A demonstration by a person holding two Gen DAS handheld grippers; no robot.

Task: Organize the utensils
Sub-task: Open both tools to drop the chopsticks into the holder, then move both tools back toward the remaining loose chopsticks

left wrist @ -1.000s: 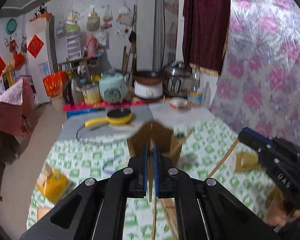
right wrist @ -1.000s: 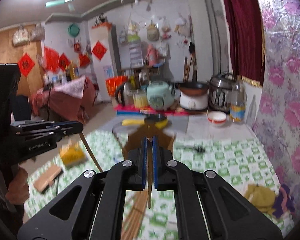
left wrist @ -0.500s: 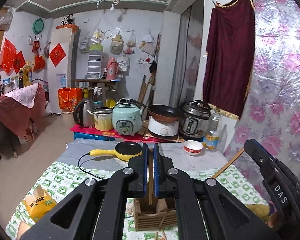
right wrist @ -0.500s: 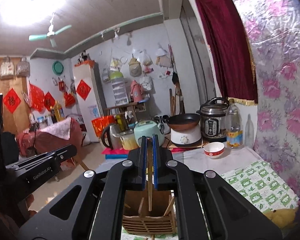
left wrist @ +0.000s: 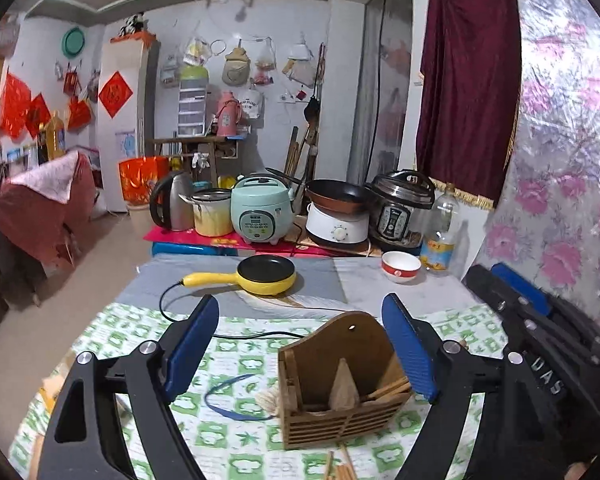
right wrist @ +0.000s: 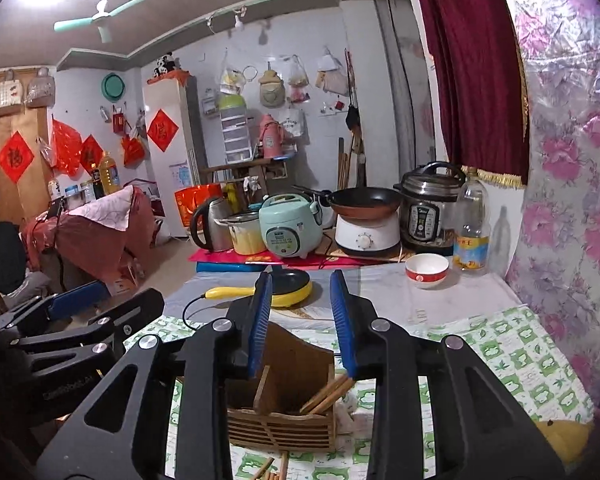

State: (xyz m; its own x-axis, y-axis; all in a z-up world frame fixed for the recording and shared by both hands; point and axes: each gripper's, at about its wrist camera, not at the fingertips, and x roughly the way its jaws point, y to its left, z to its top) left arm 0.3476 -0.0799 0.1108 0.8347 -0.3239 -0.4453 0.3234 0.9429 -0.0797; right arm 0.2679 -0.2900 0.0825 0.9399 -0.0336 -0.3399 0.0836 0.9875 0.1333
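A wooden utensil holder stands on the green checked tablecloth, with several wooden chopsticks leaning inside it. My left gripper is wide open and empty, just above and in front of the holder. In the right wrist view the holder with its chopsticks sits right under my right gripper, which is open and empty. More loose chopsticks lie on the cloth at the near edge; they also show in the right wrist view.
A yellow electric pan with its black cord lies behind the holder. A red and white bowl, a bottle and several cookers stand at the back. A blue band lies left of the holder. The other gripper is at right.
Both grippers were shut on a chopstick each and lifted them over the holder. Now both have opened and the chopsticks rest in the holder.
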